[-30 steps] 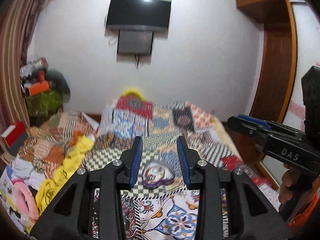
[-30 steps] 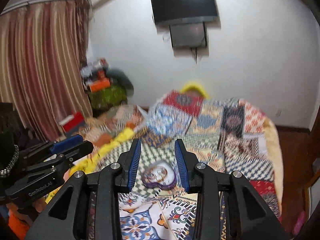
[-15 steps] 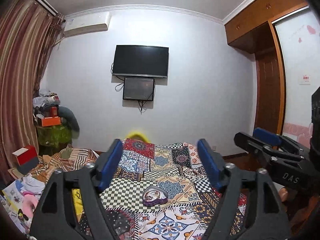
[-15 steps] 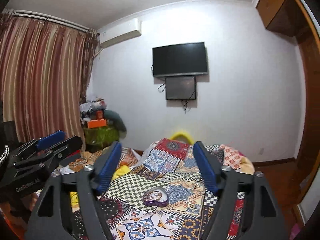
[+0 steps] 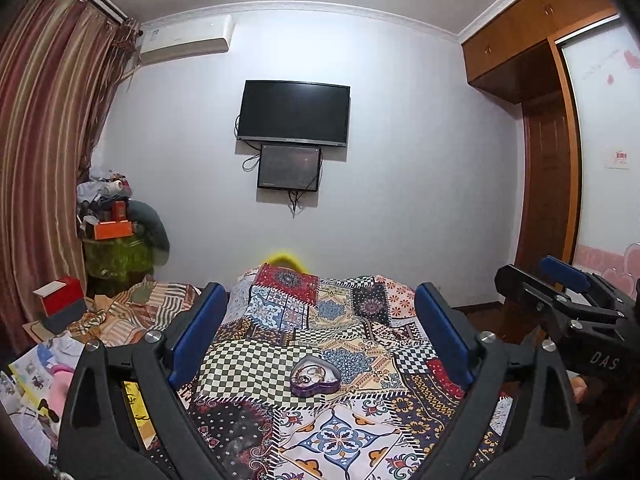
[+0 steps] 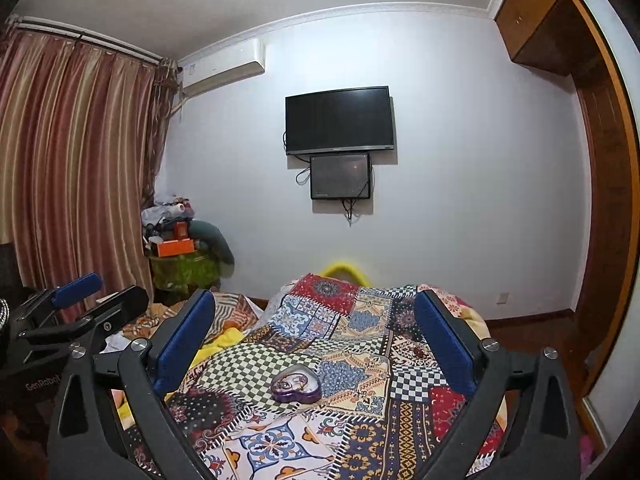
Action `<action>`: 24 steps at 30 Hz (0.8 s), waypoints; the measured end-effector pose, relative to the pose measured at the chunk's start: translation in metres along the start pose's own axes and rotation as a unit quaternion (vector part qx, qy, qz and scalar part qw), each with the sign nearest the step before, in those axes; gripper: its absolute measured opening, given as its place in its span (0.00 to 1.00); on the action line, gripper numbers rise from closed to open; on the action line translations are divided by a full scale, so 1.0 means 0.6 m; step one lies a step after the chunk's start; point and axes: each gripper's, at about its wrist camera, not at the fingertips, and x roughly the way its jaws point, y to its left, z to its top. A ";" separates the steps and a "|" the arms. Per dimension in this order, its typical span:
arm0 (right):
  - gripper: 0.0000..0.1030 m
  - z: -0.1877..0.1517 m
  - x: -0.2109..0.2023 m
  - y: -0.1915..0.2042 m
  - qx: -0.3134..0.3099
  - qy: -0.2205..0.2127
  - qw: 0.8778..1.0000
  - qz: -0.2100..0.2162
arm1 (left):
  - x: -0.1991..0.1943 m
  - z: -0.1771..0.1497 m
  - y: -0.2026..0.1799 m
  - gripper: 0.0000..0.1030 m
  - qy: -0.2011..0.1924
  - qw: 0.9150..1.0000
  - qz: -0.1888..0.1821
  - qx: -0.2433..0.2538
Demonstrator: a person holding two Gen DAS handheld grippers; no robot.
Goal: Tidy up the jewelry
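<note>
A purple heart-shaped jewelry box point(image 5: 315, 379) lies open on the patchwork bedspread point(image 5: 320, 320), with small jewelry pieces inside. It also shows in the right wrist view point(image 6: 296, 389). My left gripper point(image 5: 320, 320) is wide open and empty, held well back from and above the box. My right gripper point(image 6: 312, 324) is also wide open and empty, equally far back. Each gripper shows at the edge of the other's view: the right one point(image 5: 560, 300) and the left one point(image 6: 76, 304).
A bed covered in a patchwork quilt point(image 6: 360, 360) fills the front. Clothes, papers and a red box point(image 5: 60, 300) clutter the left side. A TV point(image 5: 294, 112) hangs on the far wall. A wooden wardrobe point(image 5: 552, 160) stands at the right, curtains point(image 6: 72, 160) at the left.
Both grippers have opened wide and pulled up and back from the heart-shaped box, which now looks smaller and farther away.
</note>
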 end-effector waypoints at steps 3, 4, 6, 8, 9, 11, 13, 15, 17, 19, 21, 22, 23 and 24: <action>0.96 -0.010 -0.014 -0.003 0.000 0.003 1.000 0.000 | -0.002 -0.002 0.000 0.92 0.002 1.000 0.002 0.002; 0.96 -0.012 -0.019 -0.004 0.000 0.004 1.000 0.001 | -0.003 -0.003 0.000 0.92 0.002 1.000 0.002 0.002; 0.96 -0.014 -0.022 -0.005 -0.001 0.005 1.000 0.001 | -0.001 -0.004 0.002 0.92 0.002 1.000 0.002 0.002; 0.96 -0.013 -0.023 -0.006 -0.001 0.006 1.000 0.002 | 0.000 -0.004 0.003 0.92 0.003 1.000 0.003 0.001; 0.96 -0.015 -0.025 -0.006 0.000 0.007 1.000 0.002 | 0.002 -0.004 0.004 0.93 0.004 1.000 0.004 0.001; 0.96 -0.015 -0.025 -0.008 0.000 0.008 1.000 0.002 | 0.002 -0.007 0.003 0.93 0.005 1.000 0.005 0.000; 0.96 -0.015 -0.023 -0.008 0.001 0.011 1.000 0.004 | 0.005 -0.009 0.003 0.93 0.007 1.000 0.006 0.000; 0.96 -0.016 -0.022 -0.009 0.002 0.014 1.000 0.005 | 0.006 -0.010 0.003 0.94 0.009 1.000 0.008 -0.001; 0.96 -0.015 -0.023 -0.009 0.003 0.016 1.000 0.006 | 0.007 -0.011 0.004 0.94 0.009 1.000 0.009 -0.002; 0.96 -0.016 -0.024 -0.011 0.003 0.017 1.000 0.006 | 0.008 -0.012 0.005 0.94 0.010 1.000 0.009 -0.003; 0.96 -0.015 -0.025 -0.012 0.004 0.018 1.000 0.006 | 0.009 -0.012 0.005 0.94 0.012 1.000 0.008 -0.004; 0.96 -0.014 -0.025 -0.013 0.004 0.018 1.000 0.006 | 0.009 -0.012 0.006 0.94 0.012 1.000 0.008 -0.003; 0.96 -0.014 -0.025 -0.013 0.004 0.019 1.000 0.006 | 0.010 -0.012 0.006 0.94 0.013 1.000 0.007 -0.003; 0.96 -0.014 -0.025 -0.013 0.004 0.019 1.000 0.007 | 0.010 -0.012 0.007 0.94 0.014 1.000 0.007 -0.003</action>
